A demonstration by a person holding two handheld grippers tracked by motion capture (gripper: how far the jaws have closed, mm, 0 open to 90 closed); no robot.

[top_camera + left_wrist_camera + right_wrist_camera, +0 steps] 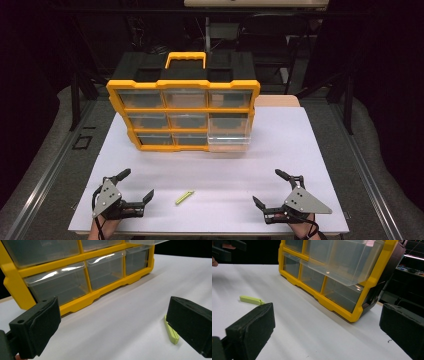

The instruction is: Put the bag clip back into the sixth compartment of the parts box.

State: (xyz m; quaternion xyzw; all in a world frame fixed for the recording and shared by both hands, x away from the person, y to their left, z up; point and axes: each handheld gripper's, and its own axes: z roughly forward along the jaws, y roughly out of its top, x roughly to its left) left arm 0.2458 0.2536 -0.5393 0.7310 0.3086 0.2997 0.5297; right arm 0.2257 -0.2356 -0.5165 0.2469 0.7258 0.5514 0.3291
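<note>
The white table top (280, 165) carries a yellow-framed drawer organizer (183, 85) standing upright at its far side, black carry body behind, yellow handle on top. The cabinet holds a three-by-three grid of clear plastic drawers. One drawer (229, 134) on the cabinet's right column is pulled forward out of the frame and stands open; the others sit flush. It appears empty, though the clear walls make that hard to confirm.

My left gripper (135, 186) rests at the near left edge of the table, my right gripper (272, 187) at the near right edge. Both have their jaws spread wide and hold nothing.

The work piece is a small lime-green plastic clip (184, 197), lying flat on the bare table between my two grippers, nearer the left one. In the left gripper view the clip (171, 333) lies just beside my right-hand jaw, partly hidden behind it.

Judged procedure for the pick:
1. Use the left gripper, as it is closer.
2. Turn the wrist so the jaws straddle the clip across its narrow width, not along its length.
3. Lower until both pads nearly touch the table, since the clip is thin and lies flat.
4. Close slowly; a fast close may flick it sideways.
5. Lift straight up, then carry to the open drawer.
</note>
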